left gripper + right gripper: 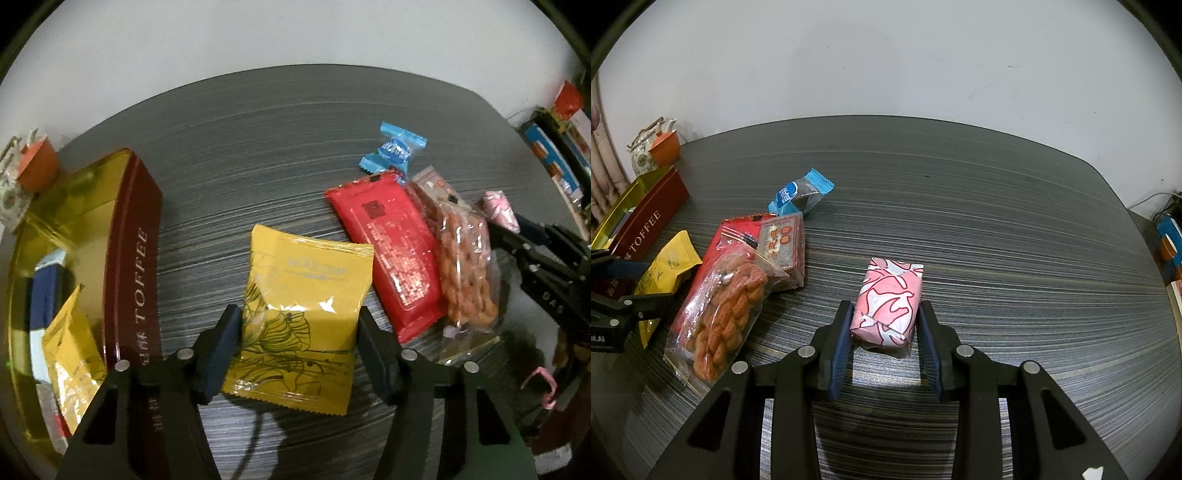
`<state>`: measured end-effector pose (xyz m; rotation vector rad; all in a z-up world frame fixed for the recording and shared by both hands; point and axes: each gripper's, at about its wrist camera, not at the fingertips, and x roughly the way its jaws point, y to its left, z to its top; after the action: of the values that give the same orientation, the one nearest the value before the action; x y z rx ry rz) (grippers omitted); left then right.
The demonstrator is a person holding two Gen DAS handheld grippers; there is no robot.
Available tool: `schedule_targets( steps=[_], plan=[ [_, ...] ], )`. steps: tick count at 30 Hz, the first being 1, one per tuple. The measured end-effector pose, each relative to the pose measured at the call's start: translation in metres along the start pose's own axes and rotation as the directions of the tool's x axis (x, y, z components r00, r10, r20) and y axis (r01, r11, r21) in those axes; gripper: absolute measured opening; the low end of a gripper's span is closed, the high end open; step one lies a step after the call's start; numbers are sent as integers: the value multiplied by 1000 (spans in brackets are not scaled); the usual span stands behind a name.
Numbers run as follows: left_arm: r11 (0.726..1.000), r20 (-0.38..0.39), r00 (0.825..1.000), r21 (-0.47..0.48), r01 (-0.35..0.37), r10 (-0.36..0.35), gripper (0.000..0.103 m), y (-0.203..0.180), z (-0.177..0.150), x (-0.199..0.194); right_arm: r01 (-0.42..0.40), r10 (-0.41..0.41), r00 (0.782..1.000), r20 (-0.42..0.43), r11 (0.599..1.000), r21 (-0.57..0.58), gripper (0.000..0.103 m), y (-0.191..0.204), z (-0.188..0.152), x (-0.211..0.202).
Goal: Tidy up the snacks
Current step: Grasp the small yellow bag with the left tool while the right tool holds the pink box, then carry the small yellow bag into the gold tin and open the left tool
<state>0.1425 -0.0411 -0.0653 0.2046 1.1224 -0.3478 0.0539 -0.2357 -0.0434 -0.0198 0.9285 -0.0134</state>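
Filling most of both wrist views, a dark table [960, 206] with fine pale streaks runs up to a plain white wall [886, 55].

At the left edge of the left wrist view stands an open toffee tin [129, 258], maroon outside and gold inside, with one yellow packet [70, 354] and a blue-and-white item [46, 291] in it. Behind the tin sit an orange cup [37, 164] and a patterned teapot [642, 157].

Five loose snacks lie in a cluster right of the tin:
- one red packet [391, 254], flat on the table;
- one clear bag of orange twists [467, 269], overlapping the red packet's right side;
- one clear packet with a red label [783, 247], above the twists bag in the right wrist view;
- one blue candy [393, 149], at the top of the cluster;
- one yellow pouch [299, 314] with a leaf drawing, low in the centre of the left wrist view.

The left gripper [299, 332] has its jaws around the yellow pouch, both pads touching its side edges. The red packet lies just beside the right pad.

Apart from the cluster, in the lower centre of the right wrist view, the right gripper [884, 332] is clamped on one pink-and-white wrapped block [888, 301], which rests on the table.

Boxes [554, 155] are stacked at the far right edge.
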Motion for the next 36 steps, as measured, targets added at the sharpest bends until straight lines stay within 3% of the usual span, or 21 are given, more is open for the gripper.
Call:
schedule_targets(
  steps=[9, 24, 36],
  plan=[
    [1000, -1, 1000, -4, -27, 27, 58, -10, -5, -2, 0, 0, 1000, 1, 1000, 1, 32, -1, 0, 0],
    [1000, 34, 999, -21, -2, 3, 58, -14, -14, -42, 0, 0, 1000, 1, 1000, 2, 32, 0, 0, 0],
    [999, 121, 992, -44, -22, 27, 58, -4, -14, -91, -1, 1, 1000, 1, 1000, 2, 32, 0, 0, 0]
  ],
)
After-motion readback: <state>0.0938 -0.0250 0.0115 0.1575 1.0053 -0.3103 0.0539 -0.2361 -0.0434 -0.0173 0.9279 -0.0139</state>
